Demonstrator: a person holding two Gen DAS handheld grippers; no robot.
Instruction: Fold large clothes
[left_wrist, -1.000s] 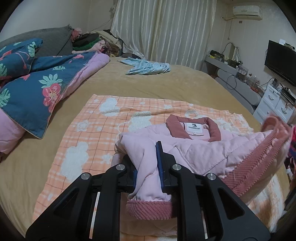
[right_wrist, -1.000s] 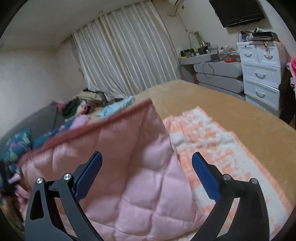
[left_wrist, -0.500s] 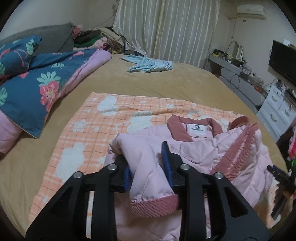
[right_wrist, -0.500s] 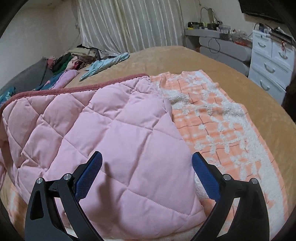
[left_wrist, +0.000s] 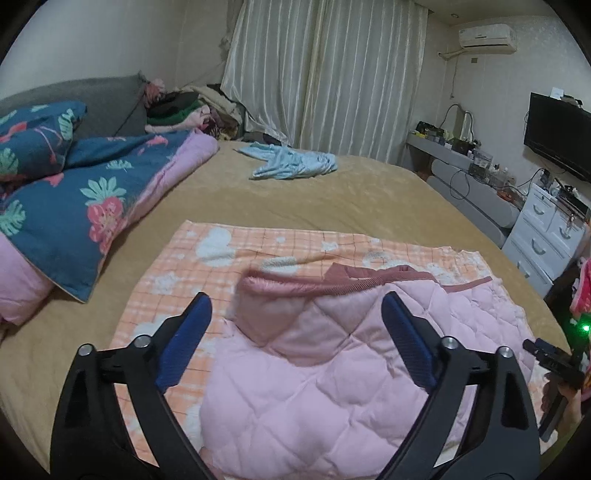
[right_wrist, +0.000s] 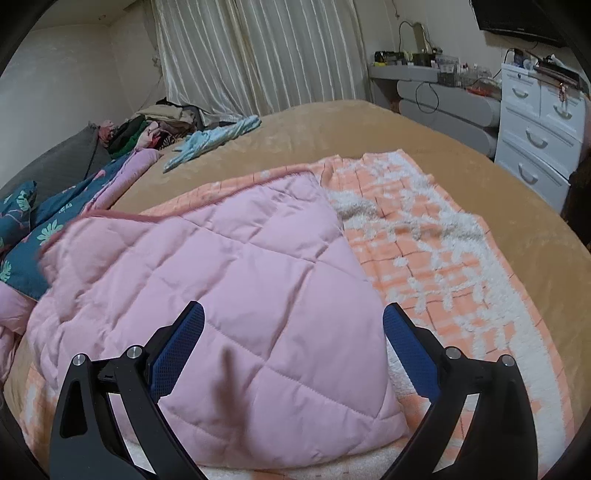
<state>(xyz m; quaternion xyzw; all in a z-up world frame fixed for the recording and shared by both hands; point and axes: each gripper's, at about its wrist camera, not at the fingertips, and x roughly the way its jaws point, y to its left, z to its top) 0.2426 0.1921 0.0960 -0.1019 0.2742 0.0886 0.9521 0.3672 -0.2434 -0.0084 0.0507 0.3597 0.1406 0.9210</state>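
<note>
Bed (left_wrist: 332, 199) w/ orange blanket (left_wrist: 221, 251) underneath; pink jacket (left_wrist: 332, 369) is lying folded just ahead of both tongs. Left gripper (left_wrist: 295, 339) and right gripper (right_wrist: 293, 347) are gaping wide, holding nothing. Jacket's looking soft, puffy, light; probably best pinching thru the ribbed hem (left_wrist: 332, 284).

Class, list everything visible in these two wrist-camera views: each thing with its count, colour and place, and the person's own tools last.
quilted jacket: one, pink, folded on the blanket
checked blanket: one, orange and white, spread on the bed
bed: one, tan cover
floral duvet: one, navy with pink lining, bed's left side
light garment: one, pale blue, far end of bed
clothes pile: mixed colours, by the curtains
curtains: cream, back wall
drawer unit: one, white, right wall
television: one, black, wall-mounted
air conditioner: one, white, high on wall
left hand-held gripper: black, blue pads, open
right hand-held gripper: same, open
</note>
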